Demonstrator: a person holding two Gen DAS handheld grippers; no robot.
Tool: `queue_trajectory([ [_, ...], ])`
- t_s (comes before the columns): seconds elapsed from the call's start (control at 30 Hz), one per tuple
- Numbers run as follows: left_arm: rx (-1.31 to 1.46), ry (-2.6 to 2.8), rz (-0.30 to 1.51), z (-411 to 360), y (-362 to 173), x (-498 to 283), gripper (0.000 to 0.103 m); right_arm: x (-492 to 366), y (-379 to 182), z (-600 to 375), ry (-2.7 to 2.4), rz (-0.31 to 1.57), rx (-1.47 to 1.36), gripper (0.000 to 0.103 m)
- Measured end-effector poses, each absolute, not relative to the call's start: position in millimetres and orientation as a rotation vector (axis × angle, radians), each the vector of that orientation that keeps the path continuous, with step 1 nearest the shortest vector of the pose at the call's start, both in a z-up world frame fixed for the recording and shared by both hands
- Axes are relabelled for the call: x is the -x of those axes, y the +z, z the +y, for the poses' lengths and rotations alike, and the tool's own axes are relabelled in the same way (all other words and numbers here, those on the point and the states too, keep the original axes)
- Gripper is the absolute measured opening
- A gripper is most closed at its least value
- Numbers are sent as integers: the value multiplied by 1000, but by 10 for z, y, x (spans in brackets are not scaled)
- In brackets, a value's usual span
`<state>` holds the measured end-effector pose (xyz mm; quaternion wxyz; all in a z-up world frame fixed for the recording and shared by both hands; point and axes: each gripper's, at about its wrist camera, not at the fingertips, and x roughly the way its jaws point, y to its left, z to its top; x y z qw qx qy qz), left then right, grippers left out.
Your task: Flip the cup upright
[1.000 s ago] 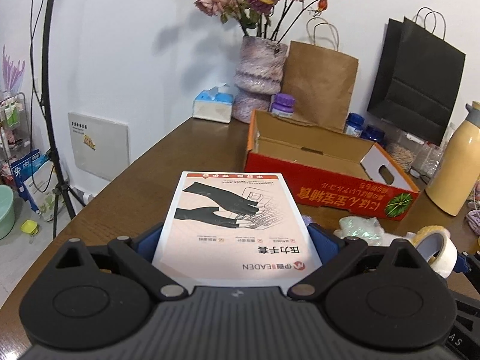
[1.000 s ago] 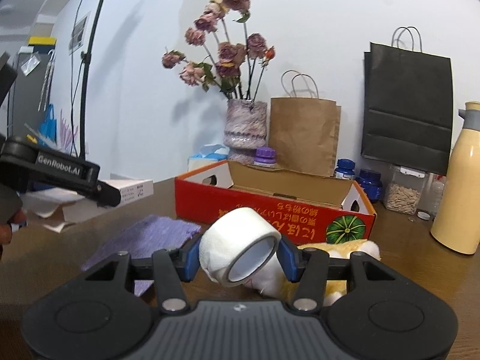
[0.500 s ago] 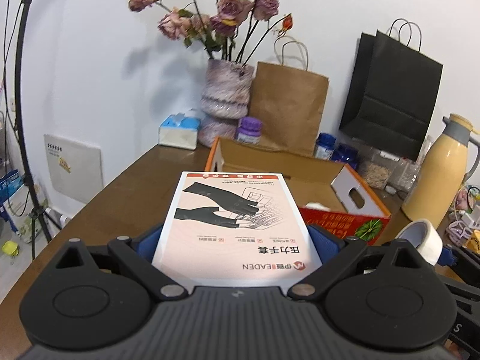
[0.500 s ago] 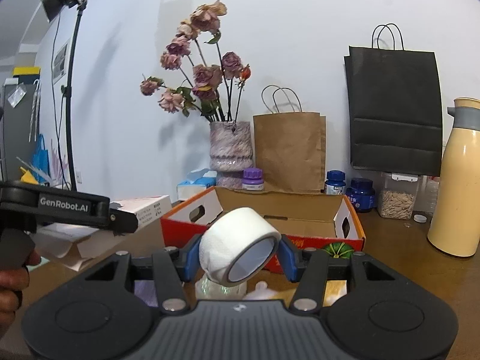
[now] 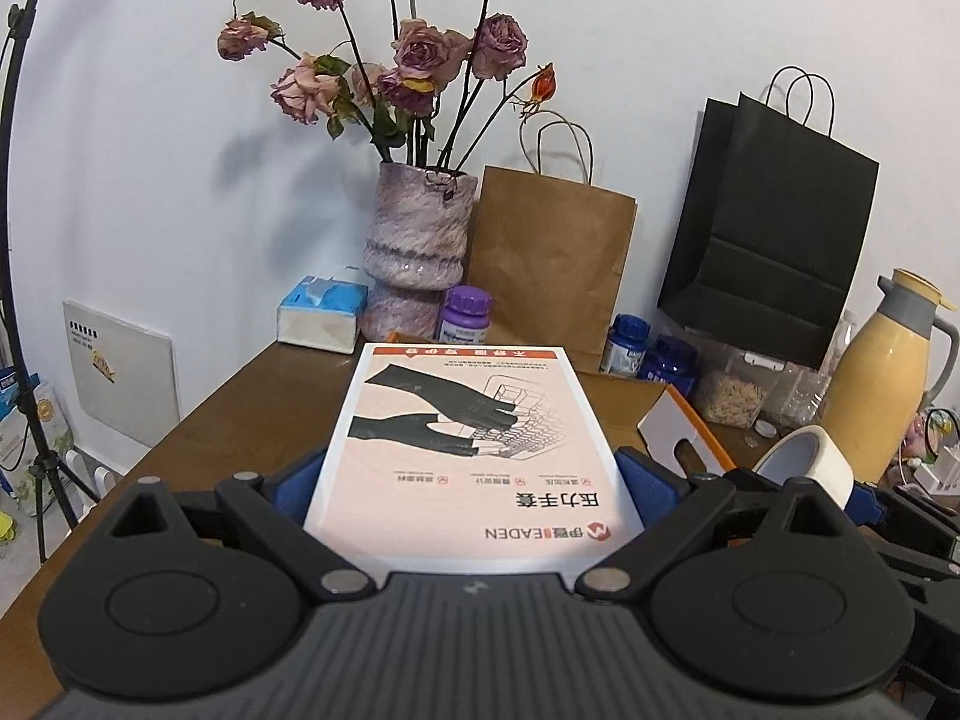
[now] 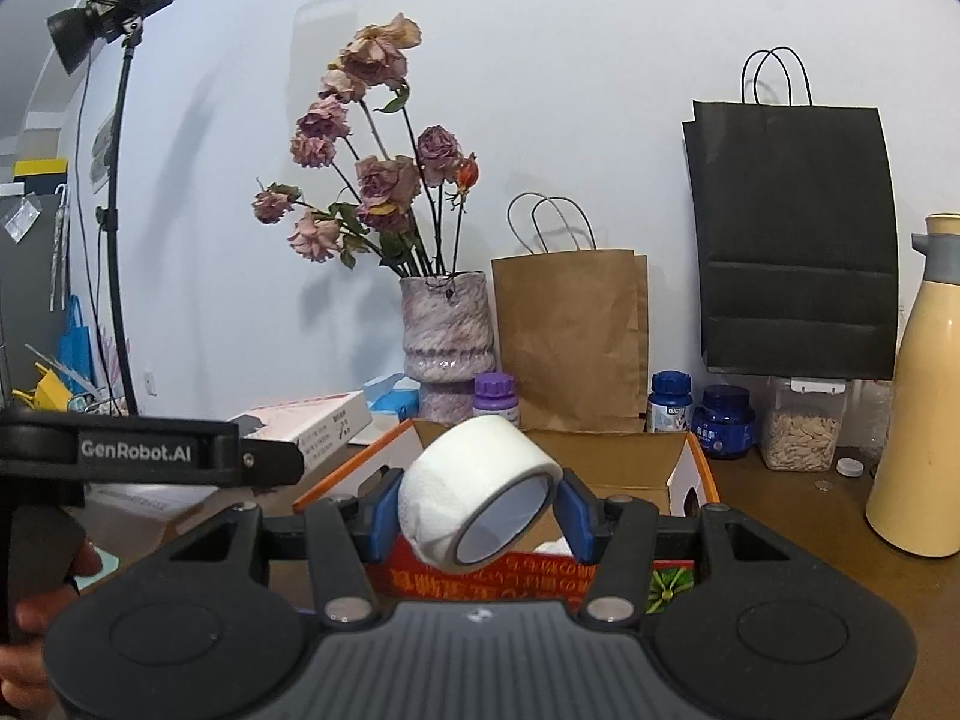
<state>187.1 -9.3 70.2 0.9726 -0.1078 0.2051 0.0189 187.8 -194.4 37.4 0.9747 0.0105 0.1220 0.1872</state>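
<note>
Cup absent from both views; left gripper (image 5: 474, 480) clamps glove box (image 5: 474, 456), right gripper (image 6: 477, 510) pinches tape roll (image 6: 474, 495), presumably clearing clutter.

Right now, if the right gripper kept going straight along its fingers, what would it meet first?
Probably the brown paper bag at the wall. The right gripper, shut on the tape roll, looks raised over the open orange box, so it would likely pass above it, though depth is unclear.
</note>
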Motion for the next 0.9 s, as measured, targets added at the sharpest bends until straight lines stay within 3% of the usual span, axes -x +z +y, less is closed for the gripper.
queue_trajectory([
  [0.9,217,106,362,-174,848,-2960,99,-3006,565,-2073,373,316,-25,52],
])
